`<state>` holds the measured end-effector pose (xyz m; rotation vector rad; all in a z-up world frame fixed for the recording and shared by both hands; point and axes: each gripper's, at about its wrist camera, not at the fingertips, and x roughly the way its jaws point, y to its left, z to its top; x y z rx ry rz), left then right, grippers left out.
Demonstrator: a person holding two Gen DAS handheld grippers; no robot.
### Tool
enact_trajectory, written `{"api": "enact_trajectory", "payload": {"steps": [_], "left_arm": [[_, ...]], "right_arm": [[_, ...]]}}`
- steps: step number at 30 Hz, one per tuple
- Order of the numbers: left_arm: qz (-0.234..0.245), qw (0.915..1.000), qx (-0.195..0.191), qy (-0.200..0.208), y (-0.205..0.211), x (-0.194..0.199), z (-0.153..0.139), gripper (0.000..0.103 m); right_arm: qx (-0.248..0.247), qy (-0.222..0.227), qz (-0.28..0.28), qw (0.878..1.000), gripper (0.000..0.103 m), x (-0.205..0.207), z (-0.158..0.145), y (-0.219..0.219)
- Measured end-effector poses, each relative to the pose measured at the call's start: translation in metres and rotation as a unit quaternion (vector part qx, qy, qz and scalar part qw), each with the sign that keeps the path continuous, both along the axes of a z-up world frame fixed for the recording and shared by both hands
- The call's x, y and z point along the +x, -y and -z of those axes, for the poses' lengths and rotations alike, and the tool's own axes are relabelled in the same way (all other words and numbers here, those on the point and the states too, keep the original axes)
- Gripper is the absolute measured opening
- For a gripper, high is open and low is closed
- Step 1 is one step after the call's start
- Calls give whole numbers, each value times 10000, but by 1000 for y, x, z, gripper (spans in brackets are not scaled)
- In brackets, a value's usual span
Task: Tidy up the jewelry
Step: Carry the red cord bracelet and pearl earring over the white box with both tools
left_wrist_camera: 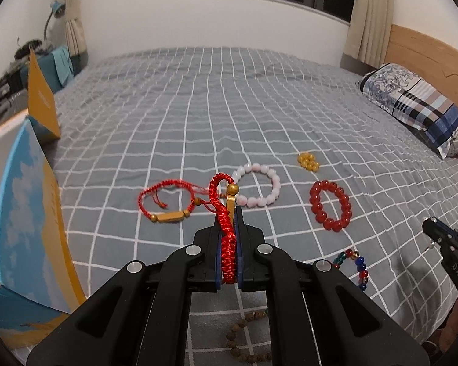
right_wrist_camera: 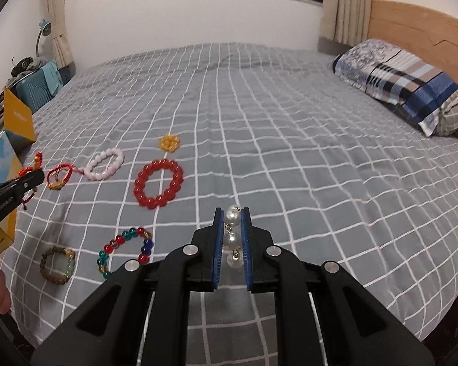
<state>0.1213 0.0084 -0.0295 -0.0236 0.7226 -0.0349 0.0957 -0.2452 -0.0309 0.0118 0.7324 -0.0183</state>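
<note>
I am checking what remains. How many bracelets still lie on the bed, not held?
6: red cord bracelet, pink bead bracelet, small yellow bead bracelet, red bead bracelet, multicolour bead bracelet, brown wooden bead bracelet. Others may be hidden.

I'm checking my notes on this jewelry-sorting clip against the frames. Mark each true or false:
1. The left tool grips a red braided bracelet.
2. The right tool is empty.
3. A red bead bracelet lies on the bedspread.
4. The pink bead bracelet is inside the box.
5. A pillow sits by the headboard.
1. True. The left tool is shut on the red braided bracelet.
2. False. The right tool clamps a string of pearls.
3. True. The red bead bracelet lies flat on the grey checked bedspread.
4. False. The pink bead bracelet lies on the bedspread, outside the blue and yellow box.
5. True. The pillow rests against the wooden headboard.
</note>
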Motion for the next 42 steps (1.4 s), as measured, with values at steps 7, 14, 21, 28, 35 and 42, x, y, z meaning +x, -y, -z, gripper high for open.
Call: {"api": "enact_trajectory", "payload": {"steps": [7,14,21,28,35,42], "left_arm": [[12,9999,39,138,3,-5,-3,5],[-79,9995,38,297,1,-10,-6,5],[-135,9995,116,248,3,-14,-4,5],[-274,9993,121,204,-1,-25,-5,5],[-414,9978,179,490,-15,-46,-44,5],[-801,9941,319,656,-55,-67,-83,5]], "right_arm": [[-65,185,119,9997,10,-1,-3,4],[-171,390,102,9990,10,-4,-6,0],[-158,381,122,9991,10,-4,-4,-2],[-69,374,163,9991,10,-5,-6,-3],[-244,557,180,9980,10,-6,-30,-24],[-241,762,-153,9967,10,-4,-64,-75]]}}
